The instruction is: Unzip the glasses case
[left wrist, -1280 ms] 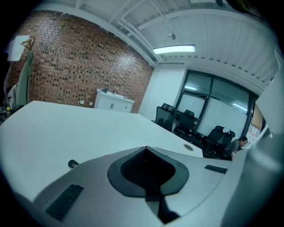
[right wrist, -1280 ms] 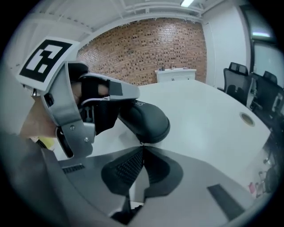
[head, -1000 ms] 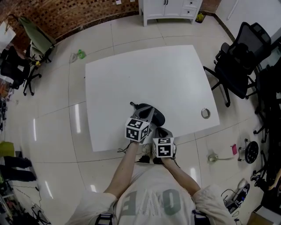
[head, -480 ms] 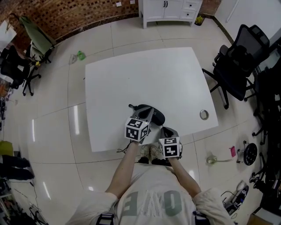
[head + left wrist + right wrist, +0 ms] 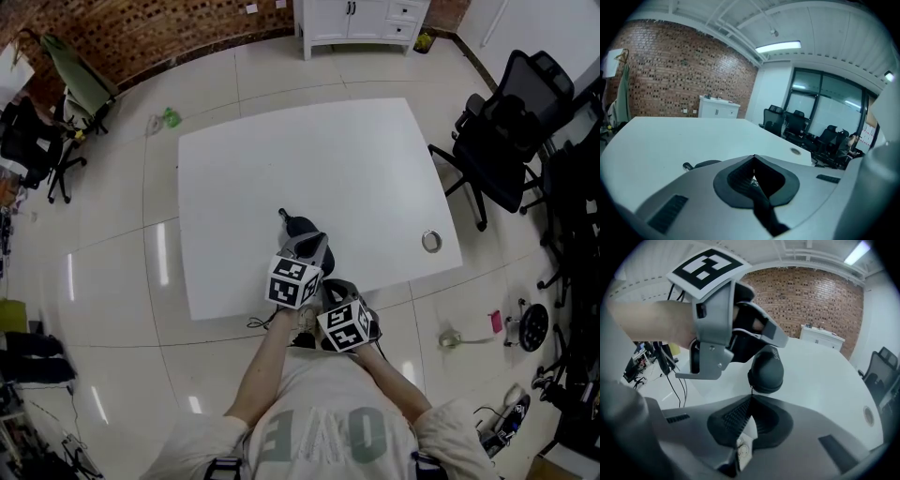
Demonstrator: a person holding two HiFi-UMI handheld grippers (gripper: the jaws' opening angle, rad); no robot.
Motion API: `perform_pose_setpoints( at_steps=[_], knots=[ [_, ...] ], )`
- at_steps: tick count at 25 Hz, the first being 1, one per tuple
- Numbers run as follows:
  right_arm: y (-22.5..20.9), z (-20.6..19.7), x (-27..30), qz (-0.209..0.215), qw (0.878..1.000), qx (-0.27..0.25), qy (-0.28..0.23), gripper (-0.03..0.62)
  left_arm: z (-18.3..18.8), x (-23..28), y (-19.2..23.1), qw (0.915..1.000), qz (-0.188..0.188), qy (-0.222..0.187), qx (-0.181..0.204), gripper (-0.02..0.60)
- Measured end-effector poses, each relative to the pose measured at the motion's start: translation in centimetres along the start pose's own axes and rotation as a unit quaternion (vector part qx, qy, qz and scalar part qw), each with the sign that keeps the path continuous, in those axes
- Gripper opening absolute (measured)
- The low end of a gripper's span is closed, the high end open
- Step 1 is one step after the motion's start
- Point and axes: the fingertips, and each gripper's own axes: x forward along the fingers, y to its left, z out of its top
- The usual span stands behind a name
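My left fingers (image 5: 738,180), closed, steady the glasses case (image 5: 766,371) on the bench (image 5: 281,159) so my right fingers (image 5: 731,420), pinching its zip pull (image 5: 751,391), can tug.

The left gripper (image 5: 753,158) has its jaws together, and the tips meet. From the tips, the dark glasses case (image 5: 707,164) lies at nine o'clock on the white table (image 5: 670,133), partly behind the jaw. A small ring (image 5: 795,151) lies near three o'clock. A white cabinet (image 5: 718,107) stands at eleven o'clock before a brick wall (image 5: 679,75), and office chairs (image 5: 787,123) stand between one and two o'clock.
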Motion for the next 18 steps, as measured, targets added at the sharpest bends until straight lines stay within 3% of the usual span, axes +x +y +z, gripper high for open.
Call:
perform_pose_setpoints(
  at_steps=[4, 7, 18],
  knots=[
    [1.4, -0.5, 0.5, 0.021, 1.000, -0.020, 0.007, -0.002, -1.9, 0.0, 0.2, 0.9995, 0.009, 0.028, 0.011, -0.009],
    [1.1, -0.9, 0.5, 0.025, 1.000, -0.012, 0.009, -0.002, -2.0, -0.4, 0.6, 0.9995, 0.010, 0.020, -0.023, -0.009],
    [-1.3, -0.8, -1.0, -0.007, 1.000, -0.011, -0.002, -0.002, -2.0, -0.1, 0.7, 0.9993, 0.017, 0.015, -0.030, -0.009]
  ],
)
